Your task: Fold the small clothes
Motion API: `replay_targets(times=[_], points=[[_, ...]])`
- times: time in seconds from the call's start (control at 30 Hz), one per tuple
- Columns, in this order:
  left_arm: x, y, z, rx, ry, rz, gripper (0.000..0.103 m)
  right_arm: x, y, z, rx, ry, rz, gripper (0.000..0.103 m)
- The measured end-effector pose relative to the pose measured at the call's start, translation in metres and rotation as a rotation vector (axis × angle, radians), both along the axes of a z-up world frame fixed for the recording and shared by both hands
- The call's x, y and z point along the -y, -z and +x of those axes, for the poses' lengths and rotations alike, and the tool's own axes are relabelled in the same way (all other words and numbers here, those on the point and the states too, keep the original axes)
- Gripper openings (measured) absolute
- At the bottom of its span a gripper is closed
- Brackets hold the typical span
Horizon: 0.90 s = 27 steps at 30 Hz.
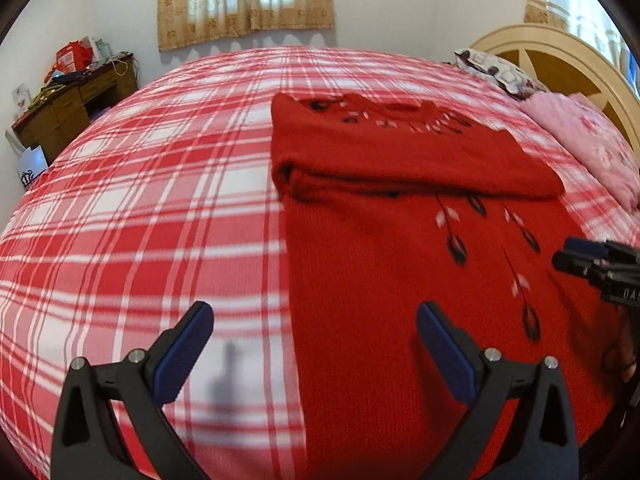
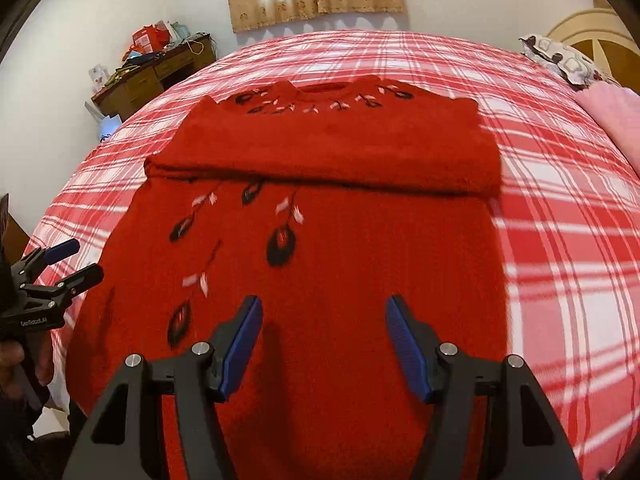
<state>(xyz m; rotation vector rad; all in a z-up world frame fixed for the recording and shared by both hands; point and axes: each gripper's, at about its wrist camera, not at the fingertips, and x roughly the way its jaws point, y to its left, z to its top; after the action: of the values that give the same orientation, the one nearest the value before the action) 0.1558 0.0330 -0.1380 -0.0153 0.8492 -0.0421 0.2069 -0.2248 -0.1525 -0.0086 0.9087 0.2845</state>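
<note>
Red knit sweater [image 2: 304,280] lies flat on the plaid bed cover [image 1: 140,200], sleeves folded across its chest. Left gripper [image 1: 316,344] and right gripper [image 2: 324,344] hover above its lower part, jaws apart, holding nothing.

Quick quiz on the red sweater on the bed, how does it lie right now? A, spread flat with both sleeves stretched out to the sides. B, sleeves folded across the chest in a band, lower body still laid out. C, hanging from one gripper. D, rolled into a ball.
B: the red sweater has a folded band across its upper part below the collar, while the lower body lies flat on the plaid bedspread.
</note>
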Motion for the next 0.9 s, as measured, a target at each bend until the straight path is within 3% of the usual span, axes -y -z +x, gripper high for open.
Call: replay_targets(times=[0.2, 0.4, 0.6, 0.67, 0.77, 0.87, 0.9], points=[[0.001, 0.007, -0.027, -0.022, 0.03, 0.013, 0.103, 0.003, 0.003, -0.021, -0.005, 0.0, -0.023, 0.065], [0.003, 0.007, -0.045, -0.041, 0.058, -0.026, 0.101, 0.008, 0.004, -0.045, -0.013, 0.002, -0.039, 0.065], [0.003, 0.011, -0.07, -0.096, 0.097, -0.102, 0.081, 0.018, 0.003, -0.073, -0.008, 0.013, -0.024, 0.065], [0.002, 0.015, -0.079, -0.118, 0.098, -0.116, 0.08, 0.02, 0.005, -0.081, 0.005, 0.016, -0.031, 0.065], [0.0, 0.018, -0.088, -0.151, 0.102, -0.142, 0.069, 0.02, 0.007, -0.089, 0.028, 0.021, -0.055, 0.065], [0.0, 0.018, -0.096, -0.168, 0.113, -0.152, 0.068, 0.021, 0.007, -0.092, 0.033, 0.021, -0.052, 0.065], [-0.001, 0.019, -0.098, -0.174, 0.113, -0.156, 0.063, 0.021, 0.007, -0.093, 0.033, 0.023, -0.048, 0.065]])
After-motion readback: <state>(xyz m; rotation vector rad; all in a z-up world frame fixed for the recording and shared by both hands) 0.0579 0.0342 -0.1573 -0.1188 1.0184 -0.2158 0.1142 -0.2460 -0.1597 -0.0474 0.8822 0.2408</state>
